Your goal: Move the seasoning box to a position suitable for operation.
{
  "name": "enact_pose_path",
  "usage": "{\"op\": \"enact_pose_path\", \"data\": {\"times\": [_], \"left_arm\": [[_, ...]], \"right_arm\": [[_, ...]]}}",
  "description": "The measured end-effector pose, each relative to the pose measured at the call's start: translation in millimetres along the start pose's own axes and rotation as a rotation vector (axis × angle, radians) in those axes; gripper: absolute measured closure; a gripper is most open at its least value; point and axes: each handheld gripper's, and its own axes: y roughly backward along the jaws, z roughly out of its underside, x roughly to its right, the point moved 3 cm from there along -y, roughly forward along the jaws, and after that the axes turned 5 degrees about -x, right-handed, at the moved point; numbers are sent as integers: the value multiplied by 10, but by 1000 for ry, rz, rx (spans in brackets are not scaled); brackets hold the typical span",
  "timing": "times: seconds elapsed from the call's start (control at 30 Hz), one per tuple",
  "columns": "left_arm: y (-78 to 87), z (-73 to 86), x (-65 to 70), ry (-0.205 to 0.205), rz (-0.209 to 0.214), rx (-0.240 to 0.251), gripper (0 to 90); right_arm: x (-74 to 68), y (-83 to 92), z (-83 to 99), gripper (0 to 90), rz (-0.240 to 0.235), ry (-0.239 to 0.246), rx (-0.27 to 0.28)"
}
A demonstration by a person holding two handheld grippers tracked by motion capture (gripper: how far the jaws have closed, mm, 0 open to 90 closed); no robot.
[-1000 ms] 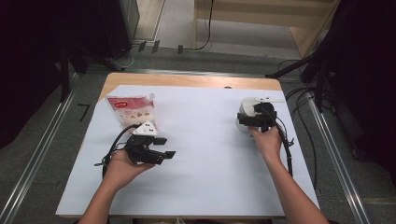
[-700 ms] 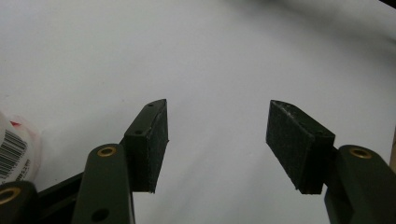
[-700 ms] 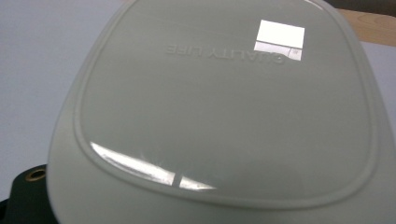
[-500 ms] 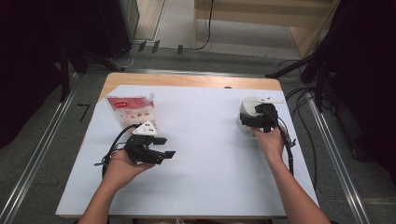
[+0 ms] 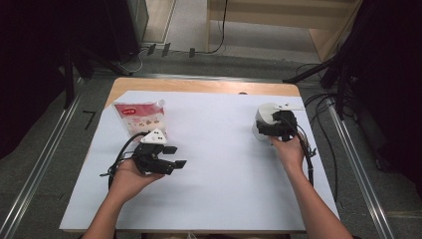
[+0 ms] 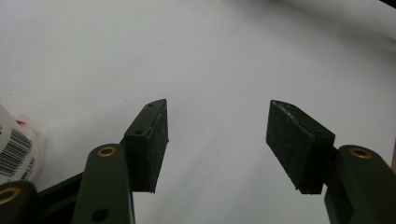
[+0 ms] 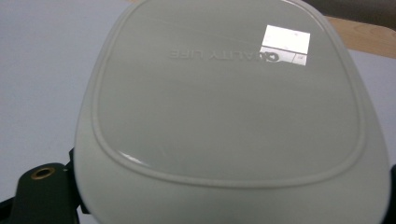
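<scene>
Counter (image 5: pixel 219 189): a wooden top covered by a white sheet, seen from above, with the person's forearms entering from the near edge.

White container (image 5: pixel 266 122): a rounded tub with a smooth lid, standing on the far right part of the counter. In the right gripper view its lid (image 7: pixel 229 107) lies directly ahead of the camera, with raised lettering and a small bright label near its far edge.

Snack bag (image 5: pixel 141 118): a white pouch with red print, standing at the far left of the counter, just beyond the left hand-held gripper. Its barcoded edge (image 6: pixel 16 149) appears at the left margin of the left gripper view.

Right hand-held gripper (image 5: pixel 278 124): held against the near side of the white container; its jaws sit at the container's sides, but whether the pads press on it cannot be told.

Left hand-held gripper (image 5: pixel 171 157): held just above the counter near the snack bag, pointing toward the middle; its jaws are spread with only bare sheet between them, as the left gripper view confirms.
</scene>
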Motion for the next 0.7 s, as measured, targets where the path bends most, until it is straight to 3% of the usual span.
{"op": "enact_pose_path", "data": {"times": [0.4,0.7], "left_arm": [[-11,-4,1,5,5,0,403],[-1,-32,-10,1,4,9,402]], "right_arm": [[18,85,-30,155,-9,-6,19],[-48,215,-32,157,-55,34,12]]}}
